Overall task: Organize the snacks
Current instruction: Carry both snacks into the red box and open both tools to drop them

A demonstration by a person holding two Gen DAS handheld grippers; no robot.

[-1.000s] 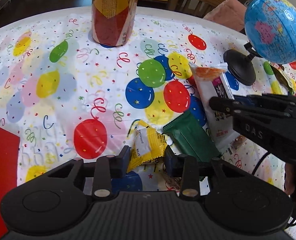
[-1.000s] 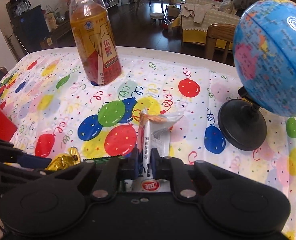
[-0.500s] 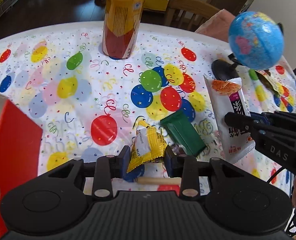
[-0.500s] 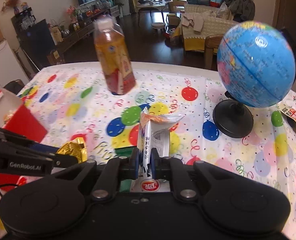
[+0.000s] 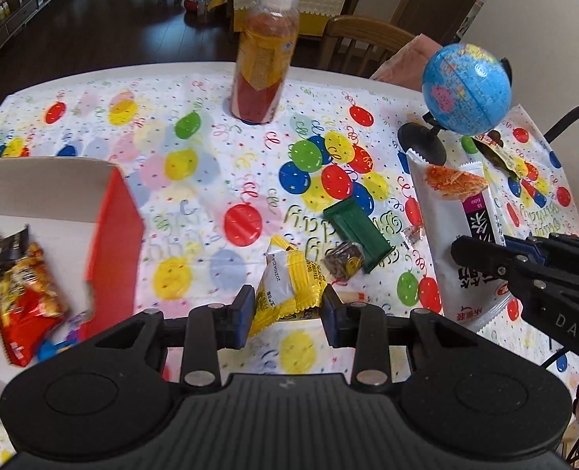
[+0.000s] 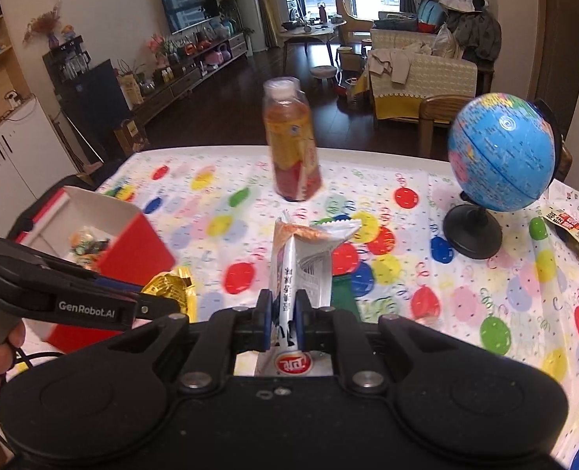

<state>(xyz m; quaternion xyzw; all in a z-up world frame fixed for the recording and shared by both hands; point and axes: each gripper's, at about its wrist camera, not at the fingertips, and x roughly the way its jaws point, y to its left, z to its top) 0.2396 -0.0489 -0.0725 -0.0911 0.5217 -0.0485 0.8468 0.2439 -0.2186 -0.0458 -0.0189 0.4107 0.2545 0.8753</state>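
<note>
My left gripper (image 5: 285, 309) is shut on a yellow snack packet (image 5: 289, 288) and holds it above the table. My right gripper (image 6: 283, 319) is shut on a long white snack bag (image 6: 305, 266), also lifted; the bag shows in the left wrist view (image 5: 458, 231). A red box (image 5: 113, 235) with a white inside holds several snack packs (image 5: 23, 297) at the left; it also shows in the right wrist view (image 6: 132, 250). A green packet (image 5: 356, 231) and a small dark candy (image 5: 344, 264) lie on the balloon tablecloth (image 5: 211, 180).
A tea bottle (image 5: 264, 58) stands at the table's far middle. A blue globe (image 5: 465, 90) on a black stand is at the far right, with another snack wrapper (image 6: 575, 231) beside it. A wooden chair (image 5: 360, 43) stands behind the table.
Both grippers have risen and drawn back with their packets. The left one has shifted left, and the red box with snacks has come into view.
</note>
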